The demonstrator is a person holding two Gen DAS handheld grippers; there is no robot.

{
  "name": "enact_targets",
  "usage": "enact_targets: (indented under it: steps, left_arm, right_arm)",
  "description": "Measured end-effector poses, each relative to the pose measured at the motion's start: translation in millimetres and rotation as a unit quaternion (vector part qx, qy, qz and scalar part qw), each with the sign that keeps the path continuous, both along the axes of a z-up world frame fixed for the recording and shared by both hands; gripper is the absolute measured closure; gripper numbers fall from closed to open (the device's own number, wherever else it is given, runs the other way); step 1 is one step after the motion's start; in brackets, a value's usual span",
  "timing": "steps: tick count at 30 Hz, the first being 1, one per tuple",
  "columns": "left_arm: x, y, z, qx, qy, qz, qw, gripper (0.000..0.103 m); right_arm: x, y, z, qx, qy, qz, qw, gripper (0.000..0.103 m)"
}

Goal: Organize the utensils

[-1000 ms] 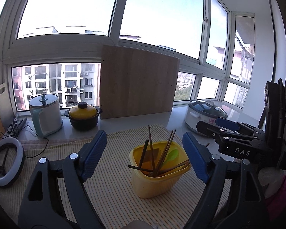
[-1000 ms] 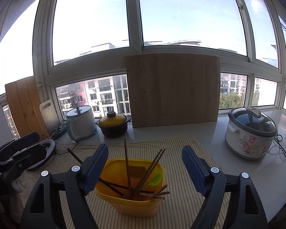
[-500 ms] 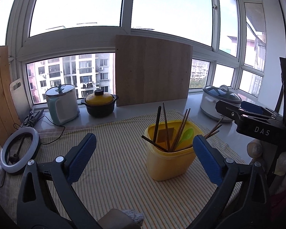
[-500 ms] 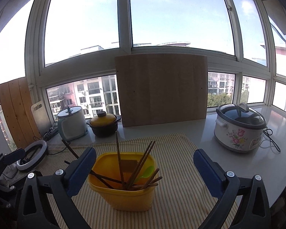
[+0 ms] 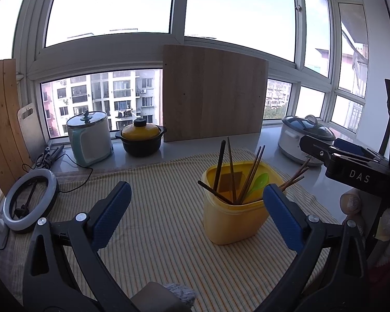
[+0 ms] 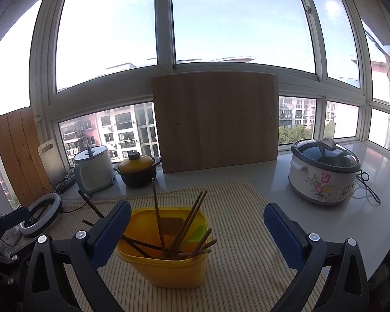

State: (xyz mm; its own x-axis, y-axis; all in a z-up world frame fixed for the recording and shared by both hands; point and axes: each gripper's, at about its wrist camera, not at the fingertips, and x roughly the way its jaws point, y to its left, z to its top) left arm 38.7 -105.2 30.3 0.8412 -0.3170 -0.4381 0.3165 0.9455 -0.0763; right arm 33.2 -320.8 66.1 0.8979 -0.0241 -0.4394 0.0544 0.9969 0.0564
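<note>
Hovering wide apart, left gripper (image 5: 197,212) and right gripper (image 6: 197,234) hold nothing. Snagging the chopsticks (image 6: 187,223) could tip the tub (image 6: 166,267), centre frame.

A yellow tub (image 6: 166,265) holds brown chopsticks (image 6: 157,223) and a light green spoon (image 6: 196,234). Under the tub lies a cloth (image 6: 241,234) striped cream and tan. Behind the tub stand a black pot with a yellow lid (image 6: 137,166), a pale wooden board (image 6: 215,122), and, to the right, a white cooker with pink flowers (image 6: 322,179). The gripper pads (image 6: 111,231) are blue.
</note>
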Motion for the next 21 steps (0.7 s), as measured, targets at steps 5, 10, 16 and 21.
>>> enact_targets:
  steps: [5, 10, 16, 21]
  left_arm:
    - [0.1, 1.9, -0.2, -0.002, 0.0, 0.004, 1.0, 0.0]
    - [-1.1, 6.5, 0.3, -0.009, 0.0, 0.01, 0.9999, 0.0]
    - [-1.1, 6.6, 0.4, -0.008, 0.0, 0.009, 0.9999, 0.0]
    - [-1.2, 7.0, 0.5, -0.008, 0.0, 0.01, 0.9999, 0.0]
  right_arm:
    - [-0.3, -0.3, -0.3, 0.002, -0.001, -0.002, 1.0, 0.0]
    - [-1.0, 0.4, 0.0, 0.0, -0.001, -0.002, 1.0, 0.0]
    - [-3.1, 2.1, 1.3, -0.001, -0.003, -0.002, 1.0, 0.0]
    - [-3.8, 1.7, 1.4, 0.0, -0.004, -0.003, 1.0, 0.0]
